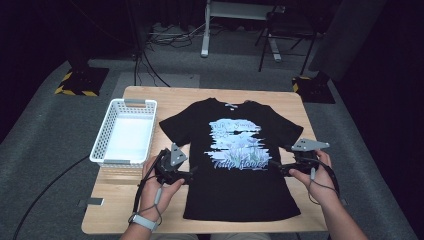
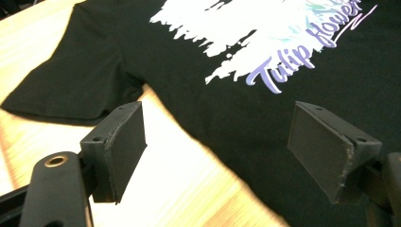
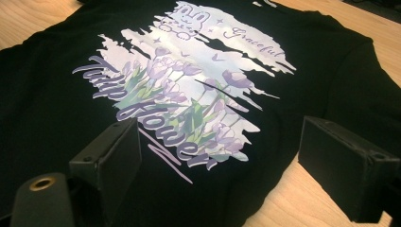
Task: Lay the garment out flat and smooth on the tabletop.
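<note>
A black T-shirt (image 1: 235, 155) lies spread flat, print side up, across the middle of the wooden table (image 1: 280, 102), collar toward the far edge and hem toward the person; a white slotted basket (image 1: 125, 131) stands empty just beside its left sleeve. The left gripper (image 1: 192, 173) sits at the shirt's left side seam, below the sleeve; in the left gripper view its jaws stand wide apart with nothing between them, one over bare wood, the other over black cloth, so the edge runs between them. The right gripper (image 1: 274, 166) is at the opposite seam, likewise wide open and empty; its own view shows one jaw above the printed lettering and the other out over the table. My guess is a fold is about to begin, with both side edges to be pinched; to do it well, I'd lower each pair until the bottom jaw slides under the hem of the seam; catch both layers, not just the top; close at matching heights so the cloth lifts evenly and the print doesn't skew.
</note>
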The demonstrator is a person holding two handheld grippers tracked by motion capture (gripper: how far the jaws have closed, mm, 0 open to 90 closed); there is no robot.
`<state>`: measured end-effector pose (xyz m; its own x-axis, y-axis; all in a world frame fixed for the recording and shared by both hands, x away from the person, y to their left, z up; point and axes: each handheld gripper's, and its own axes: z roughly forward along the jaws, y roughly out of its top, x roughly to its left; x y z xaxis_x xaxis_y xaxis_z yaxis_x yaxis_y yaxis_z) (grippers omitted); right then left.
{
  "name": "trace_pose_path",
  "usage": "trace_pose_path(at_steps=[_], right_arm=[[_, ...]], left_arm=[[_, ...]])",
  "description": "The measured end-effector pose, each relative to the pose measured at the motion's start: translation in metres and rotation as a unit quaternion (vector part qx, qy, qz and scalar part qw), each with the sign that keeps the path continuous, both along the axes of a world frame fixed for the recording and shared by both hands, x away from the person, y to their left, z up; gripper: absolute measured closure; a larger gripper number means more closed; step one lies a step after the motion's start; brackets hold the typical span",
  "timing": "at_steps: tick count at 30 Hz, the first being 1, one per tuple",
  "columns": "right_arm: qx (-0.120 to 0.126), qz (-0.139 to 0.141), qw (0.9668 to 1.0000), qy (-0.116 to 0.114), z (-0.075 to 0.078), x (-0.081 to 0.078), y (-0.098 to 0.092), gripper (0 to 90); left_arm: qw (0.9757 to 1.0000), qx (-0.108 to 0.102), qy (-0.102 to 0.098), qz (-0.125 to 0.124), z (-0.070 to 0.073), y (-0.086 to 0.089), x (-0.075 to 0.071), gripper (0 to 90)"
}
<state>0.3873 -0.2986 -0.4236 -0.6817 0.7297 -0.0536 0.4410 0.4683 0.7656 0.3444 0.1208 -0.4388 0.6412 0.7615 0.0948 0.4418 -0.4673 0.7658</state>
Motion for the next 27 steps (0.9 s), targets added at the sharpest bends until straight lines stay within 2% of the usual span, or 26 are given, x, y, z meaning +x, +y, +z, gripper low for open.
trace_pose_path(at_steps=[8, 13, 15, 27], right_arm=[[0.013, 0.000, 0.9999, 0.002, 0.003, -0.006, -0.009, 13.0], [0.014, 0.002, 0.9999, 0.003, 0.003, -0.013, -0.016, 11.8], [0.013, 0.002, 0.9999, 0.003, 0.003, -0.016, -0.018, 11.6], [0.003, -0.009, 0.9999, 0.006, 0.000, -0.028, -0.038, 11.2]], left_arm=[[1.0000, -0.001, -0.008, 0.000, 0.003, 0.012, -0.012, 19.3], [0.9999, -0.011, -0.012, -0.001, 0.007, 0.024, -0.024, 19.2], [0.9999, -0.008, -0.013, -0.001, 0.007, 0.028, -0.028, 19.1], [1.0000, -0.001, -0.006, 0.005, -0.004, 0.048, -0.035, 17.1]])
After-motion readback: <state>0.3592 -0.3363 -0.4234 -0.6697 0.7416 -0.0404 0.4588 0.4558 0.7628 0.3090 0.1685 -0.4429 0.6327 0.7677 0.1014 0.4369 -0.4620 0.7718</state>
